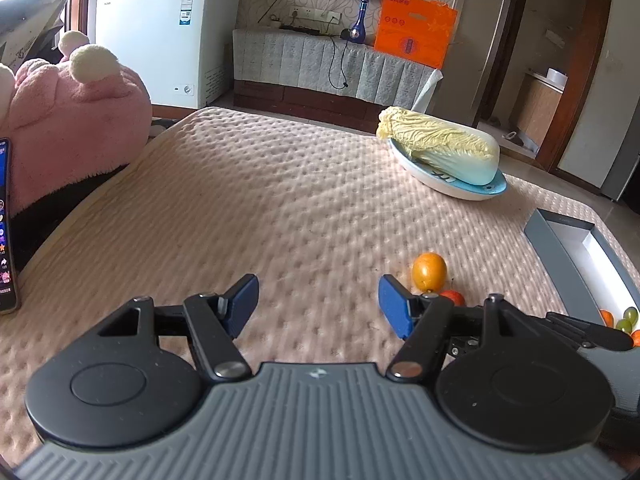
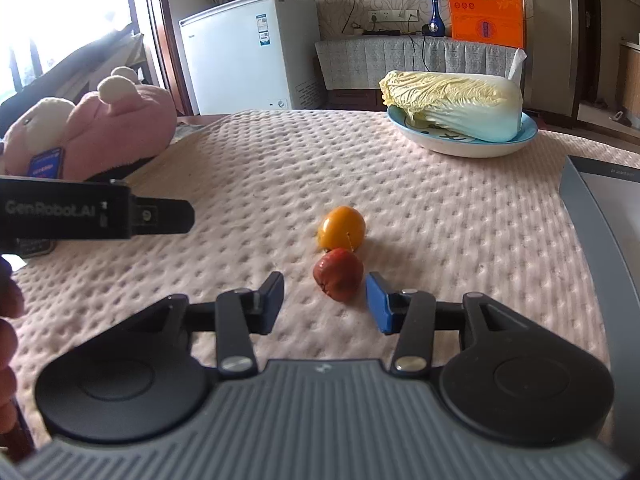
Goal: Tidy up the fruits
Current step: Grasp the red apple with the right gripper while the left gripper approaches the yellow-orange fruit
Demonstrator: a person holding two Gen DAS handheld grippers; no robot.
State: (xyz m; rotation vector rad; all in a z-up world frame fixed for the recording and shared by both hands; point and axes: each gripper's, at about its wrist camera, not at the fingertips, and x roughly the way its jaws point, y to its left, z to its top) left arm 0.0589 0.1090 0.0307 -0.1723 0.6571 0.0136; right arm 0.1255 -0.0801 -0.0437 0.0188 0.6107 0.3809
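Left gripper (image 1: 318, 306) and right gripper (image 2: 325, 302); jaws wide apart

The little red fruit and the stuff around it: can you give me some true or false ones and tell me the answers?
1. The red fruit lies on the table mat, right next to the orange fruit. True.
2. The right gripper is squeezing the red fruit. False: its jaws are open and the fruit sits just ahead of them, ungripped.
3. The cabbage rests on a plate. True.
4. The left gripper holds the orange fruit. False: it is open and empty.
5. The grey box at the right already has some small fruits in it. True.
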